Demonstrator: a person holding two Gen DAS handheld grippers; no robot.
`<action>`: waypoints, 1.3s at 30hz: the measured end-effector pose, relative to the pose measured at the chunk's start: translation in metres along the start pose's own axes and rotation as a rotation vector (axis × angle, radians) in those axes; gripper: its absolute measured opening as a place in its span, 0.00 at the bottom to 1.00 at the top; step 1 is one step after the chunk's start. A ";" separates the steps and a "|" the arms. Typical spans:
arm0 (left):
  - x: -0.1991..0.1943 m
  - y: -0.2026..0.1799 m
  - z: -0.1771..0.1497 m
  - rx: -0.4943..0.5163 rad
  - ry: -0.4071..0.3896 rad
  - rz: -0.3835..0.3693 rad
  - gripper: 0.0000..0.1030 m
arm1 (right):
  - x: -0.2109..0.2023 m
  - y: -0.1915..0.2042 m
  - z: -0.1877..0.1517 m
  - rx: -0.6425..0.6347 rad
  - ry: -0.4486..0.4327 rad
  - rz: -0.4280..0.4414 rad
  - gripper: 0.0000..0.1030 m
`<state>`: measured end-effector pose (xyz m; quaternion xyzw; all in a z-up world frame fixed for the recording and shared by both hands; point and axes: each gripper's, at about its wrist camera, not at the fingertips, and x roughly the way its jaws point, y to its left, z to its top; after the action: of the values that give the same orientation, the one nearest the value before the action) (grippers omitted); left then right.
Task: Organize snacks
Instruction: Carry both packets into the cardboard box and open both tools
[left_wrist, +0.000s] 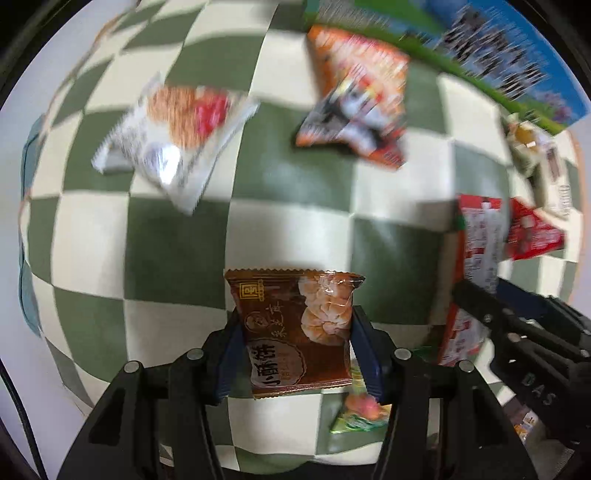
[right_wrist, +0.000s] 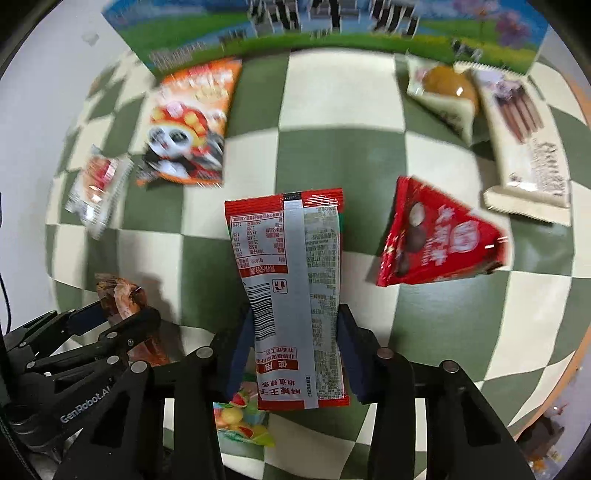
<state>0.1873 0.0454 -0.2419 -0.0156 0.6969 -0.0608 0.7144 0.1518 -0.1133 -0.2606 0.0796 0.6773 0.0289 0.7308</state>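
Observation:
My left gripper (left_wrist: 295, 332) is shut on a brown pastry packet (left_wrist: 299, 332) and holds it above the green-and-cream checkered cloth (left_wrist: 295, 184). My right gripper (right_wrist: 295, 332) is shut on a red-and-silver snack packet (right_wrist: 291, 288), back side up; it also shows in the left wrist view (left_wrist: 476, 240). Under both grippers lies a small colourful candy packet (right_wrist: 240, 417). The left gripper with the brown packet (right_wrist: 122, 295) shows at the lower left of the right wrist view.
On the cloth lie an orange panda packet (right_wrist: 192, 122), a white rice-cracker packet (left_wrist: 177, 129), a red triangular chocolate packet (right_wrist: 439, 236), a bun packet (right_wrist: 443, 92) and a white biscuit-stick packet (right_wrist: 524, 147). A blue-green box (right_wrist: 332, 33) stands along the far edge.

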 end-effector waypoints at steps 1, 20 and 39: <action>-0.012 -0.003 0.001 0.008 -0.019 -0.014 0.51 | -0.009 -0.001 0.000 0.004 -0.014 0.017 0.45; -0.178 -0.112 0.203 0.134 -0.258 -0.152 0.51 | -0.226 -0.071 0.177 0.077 -0.380 0.083 0.45; -0.045 -0.110 0.386 0.088 0.004 0.029 0.52 | -0.109 -0.155 0.378 0.184 -0.101 -0.090 0.47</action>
<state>0.5644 -0.0826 -0.1748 0.0259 0.6950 -0.0811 0.7139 0.5088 -0.3119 -0.1511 0.1172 0.6423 -0.0704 0.7542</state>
